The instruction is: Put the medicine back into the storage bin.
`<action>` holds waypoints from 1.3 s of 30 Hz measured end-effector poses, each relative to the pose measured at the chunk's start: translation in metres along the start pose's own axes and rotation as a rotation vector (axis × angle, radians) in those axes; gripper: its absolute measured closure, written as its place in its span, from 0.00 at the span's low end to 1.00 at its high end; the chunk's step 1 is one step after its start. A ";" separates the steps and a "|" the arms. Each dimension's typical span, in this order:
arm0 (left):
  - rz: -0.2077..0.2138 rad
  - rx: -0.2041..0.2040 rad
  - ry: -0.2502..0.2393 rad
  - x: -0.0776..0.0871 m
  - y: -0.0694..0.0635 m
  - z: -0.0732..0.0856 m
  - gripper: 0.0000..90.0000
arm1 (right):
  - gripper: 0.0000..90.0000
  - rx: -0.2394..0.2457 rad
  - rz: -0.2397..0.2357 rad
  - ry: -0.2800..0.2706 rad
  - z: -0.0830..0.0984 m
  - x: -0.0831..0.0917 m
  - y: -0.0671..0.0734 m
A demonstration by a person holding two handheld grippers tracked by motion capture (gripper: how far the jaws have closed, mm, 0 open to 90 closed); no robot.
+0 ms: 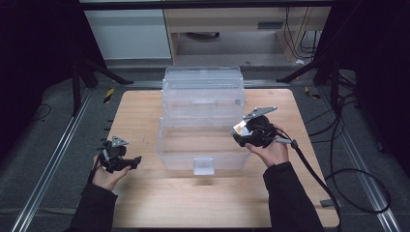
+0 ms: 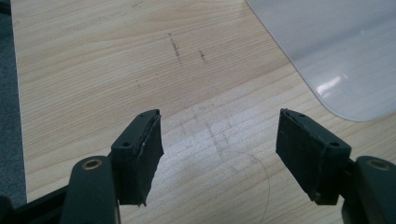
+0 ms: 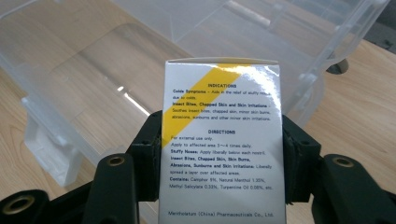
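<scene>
Wooden table (image 1: 145, 193), clear storage bin (image 1: 203, 116) open: right gripper (image 3: 223, 154) clamped across a small ointment carton (image 3: 223, 140) above the bin's near tray — light, crushable, glossy, best held by its flat sides; left gripper (image 2: 219, 154) apart, empty.

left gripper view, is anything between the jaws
No, the left gripper stands open over the bare wooden table.

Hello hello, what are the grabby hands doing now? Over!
Right gripper shut on small white box, at clear bin's right rim. Left gripper open, above table. Nothing blocking the bin.
</scene>
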State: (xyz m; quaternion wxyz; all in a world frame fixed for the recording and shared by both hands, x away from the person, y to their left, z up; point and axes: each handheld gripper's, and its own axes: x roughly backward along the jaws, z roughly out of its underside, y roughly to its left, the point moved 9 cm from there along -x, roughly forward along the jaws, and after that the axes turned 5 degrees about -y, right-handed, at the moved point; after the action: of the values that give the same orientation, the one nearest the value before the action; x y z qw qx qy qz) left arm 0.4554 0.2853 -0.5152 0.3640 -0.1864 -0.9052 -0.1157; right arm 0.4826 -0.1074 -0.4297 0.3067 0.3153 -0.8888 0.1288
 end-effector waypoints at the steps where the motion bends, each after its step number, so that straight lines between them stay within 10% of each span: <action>1: -0.001 0.000 -0.002 0.000 0.000 0.000 0.34 | 0.50 -0.001 0.001 0.005 0.001 -0.002 0.000; 25: 0.009 0.002 -0.045 0.011 -0.002 -0.011 0.34 | 0.49 0.013 -0.051 0.111 0.038 -0.031 0.007; 39: 0.031 -0.020 -0.112 0.028 -0.009 -0.030 0.37 | 0.45 -0.006 -0.012 -0.025 0.024 0.001 -0.006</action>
State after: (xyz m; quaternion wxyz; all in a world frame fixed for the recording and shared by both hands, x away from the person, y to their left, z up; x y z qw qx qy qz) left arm 0.4511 0.2736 -0.4750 0.3124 -0.2101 -0.9200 -0.1085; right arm 0.4748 -0.1229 -0.4478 0.2972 0.3214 -0.8911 0.1201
